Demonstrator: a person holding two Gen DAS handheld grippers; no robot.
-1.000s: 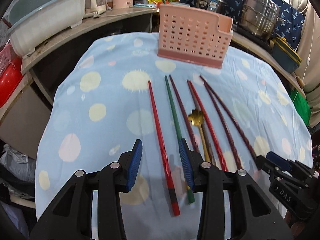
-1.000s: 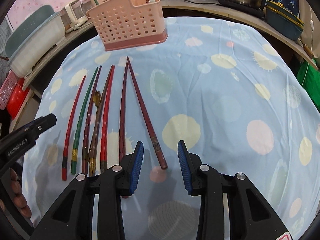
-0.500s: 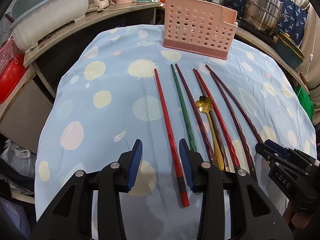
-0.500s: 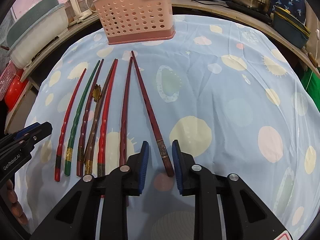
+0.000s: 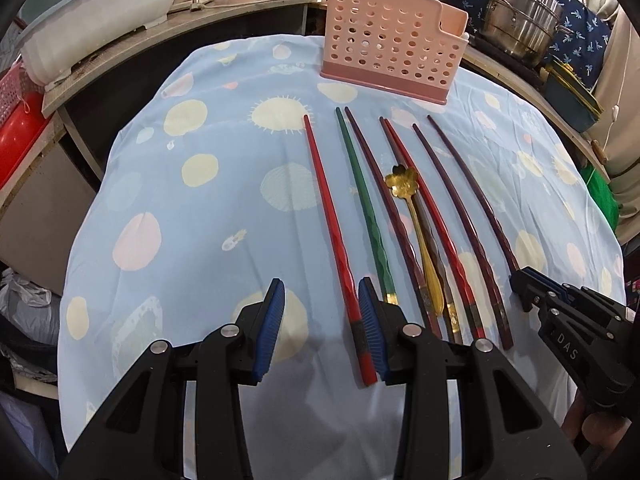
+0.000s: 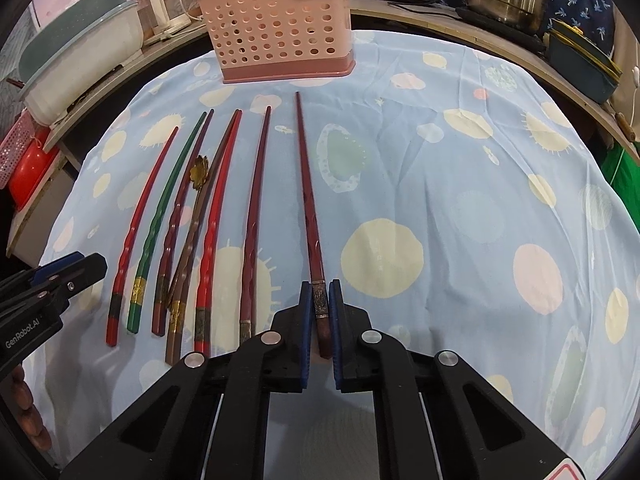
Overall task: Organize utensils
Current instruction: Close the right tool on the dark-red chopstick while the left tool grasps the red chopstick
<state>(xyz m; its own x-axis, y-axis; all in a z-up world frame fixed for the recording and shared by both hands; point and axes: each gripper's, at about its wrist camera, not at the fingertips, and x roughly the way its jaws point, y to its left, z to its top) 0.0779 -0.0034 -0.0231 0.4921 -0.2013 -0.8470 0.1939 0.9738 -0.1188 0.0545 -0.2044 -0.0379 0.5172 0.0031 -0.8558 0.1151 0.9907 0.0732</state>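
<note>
Several chopsticks lie side by side on a blue spotted tablecloth (image 5: 192,216), with a gold flower spoon (image 5: 404,184) among them. A pink perforated utensil holder (image 5: 394,52) stands at the far side; it also shows in the right wrist view (image 6: 280,28). My right gripper (image 6: 321,320) is shut on the thick end of the rightmost dark red chopstick (image 6: 306,184), which lies on the cloth. My left gripper (image 5: 320,328) is open, its right finger beside the red chopstick (image 5: 332,232) at the left of the row. The right gripper also shows in the left wrist view (image 5: 532,292).
A grey-white basin (image 5: 92,16) and red bowl (image 5: 16,140) sit on a shelf at the left. Steel pots (image 5: 520,20) and a teal box (image 5: 572,92) stand at the back right. Bare cloth lies to the right of the chopsticks (image 6: 480,200).
My right gripper has closed from open onto the end of the rightmost dark red chopstick. My left gripper has drawn back and left, still open, along the red chopstick.
</note>
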